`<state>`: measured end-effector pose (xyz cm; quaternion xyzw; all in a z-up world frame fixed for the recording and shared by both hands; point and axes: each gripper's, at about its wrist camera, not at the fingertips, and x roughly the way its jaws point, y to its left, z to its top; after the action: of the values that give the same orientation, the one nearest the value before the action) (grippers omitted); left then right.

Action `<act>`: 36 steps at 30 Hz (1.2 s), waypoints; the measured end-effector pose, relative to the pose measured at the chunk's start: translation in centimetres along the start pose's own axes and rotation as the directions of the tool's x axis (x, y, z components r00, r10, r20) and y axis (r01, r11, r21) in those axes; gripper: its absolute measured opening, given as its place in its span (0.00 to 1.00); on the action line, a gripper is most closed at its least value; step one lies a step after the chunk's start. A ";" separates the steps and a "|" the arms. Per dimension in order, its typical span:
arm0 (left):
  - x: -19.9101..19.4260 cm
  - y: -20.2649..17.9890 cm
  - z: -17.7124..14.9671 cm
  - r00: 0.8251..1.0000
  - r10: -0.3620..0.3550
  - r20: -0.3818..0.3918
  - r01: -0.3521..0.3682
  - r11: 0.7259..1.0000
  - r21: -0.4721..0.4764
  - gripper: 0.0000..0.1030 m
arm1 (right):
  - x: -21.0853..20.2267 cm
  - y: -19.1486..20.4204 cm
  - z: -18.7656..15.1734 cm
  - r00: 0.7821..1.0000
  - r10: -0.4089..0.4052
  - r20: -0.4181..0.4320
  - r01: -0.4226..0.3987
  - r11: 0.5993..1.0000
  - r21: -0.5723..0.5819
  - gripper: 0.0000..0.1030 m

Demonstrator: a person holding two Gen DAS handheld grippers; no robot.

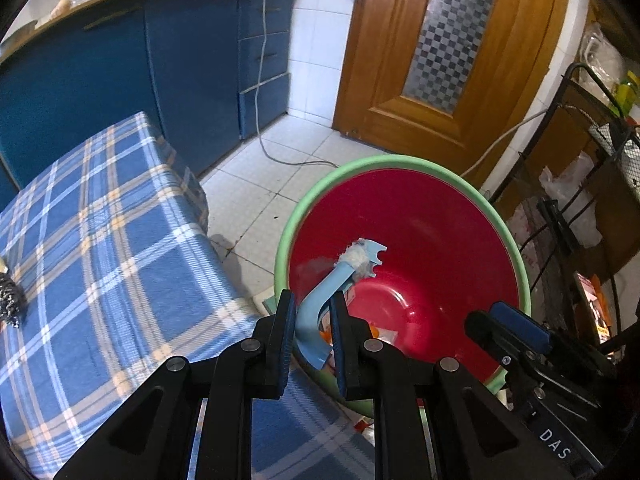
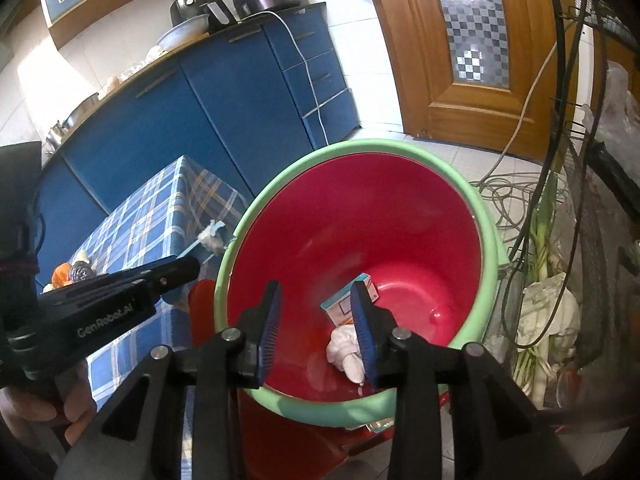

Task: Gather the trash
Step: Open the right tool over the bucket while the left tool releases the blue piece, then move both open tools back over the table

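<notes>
Drop-off step. Left hand-held gripper [image 1: 313,340] clamped on light-blue plastic strip [image 1: 320,304], poised over red bin [image 1: 440,240]. Right hand-held gripper [image 2: 316,332] part-open, empty; small carton [image 2: 340,304], tissue wad [image 2: 344,350] inside at 6 o'clock. Next: release strip.

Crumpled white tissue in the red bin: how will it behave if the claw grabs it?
The white tissue looks crumpled and soft, so it would likely squash flat between pads. Probably very light. Its loose tail may droop or tear if snagged.
</notes>
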<state>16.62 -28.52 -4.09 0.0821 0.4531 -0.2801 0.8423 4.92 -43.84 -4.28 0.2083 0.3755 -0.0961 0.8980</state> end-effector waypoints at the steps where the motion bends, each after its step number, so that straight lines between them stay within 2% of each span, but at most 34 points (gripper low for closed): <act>1: 0.0 -0.1 0.0 1.000 -0.002 -0.001 0.002 1.000 0.001 0.22 | 0.0 -0.1 0.0 1.000 0.000 0.000 0.000 1.000 0.002 0.36; 2: 0.1 -0.1 0.0 1.000 -0.005 -0.001 0.005 1.000 0.001 0.26 | -0.1 -0.1 0.0 1.000 -0.001 0.001 0.001 1.000 0.003 0.36; 4: 0.0 -0.1 0.0 1.000 -0.008 0.008 0.008 1.000 0.002 0.40 | -0.1 -0.2 0.0 1.000 -0.003 0.001 0.003 1.000 0.005 0.36; 5: -0.2 -0.2 0.0 1.000 -0.007 0.015 0.007 1.000 0.004 0.41 | -0.1 -0.2 0.0 1.000 -0.003 0.001 0.003 1.000 0.006 0.36; 15: -1.9 0.3 -0.2 0.999 0.008 0.052 -0.008 1.000 0.004 0.41 | -0.6 0.1 -0.1 1.000 -0.001 0.009 0.001 1.000 0.001 0.36; 24: -3.8 1.9 -0.9 0.997 0.028 0.075 -0.025 0.999 -0.031 0.41 | -1.7 1.6 -0.1 1.000 0.013 0.027 -0.013 1.000 -0.020 0.43; 36: -7.4 6.1 -3.1 0.990 0.095 0.107 -0.081 0.988 -0.129 0.41 | -2.8 4.4 -0.6 0.998 0.043 0.037 -0.041 0.998 -0.056 0.57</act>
<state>14.54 -19.31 -0.60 0.0334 0.4171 -0.2180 0.8817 4.05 -39.58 -1.36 0.1895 0.3562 -0.0707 0.9123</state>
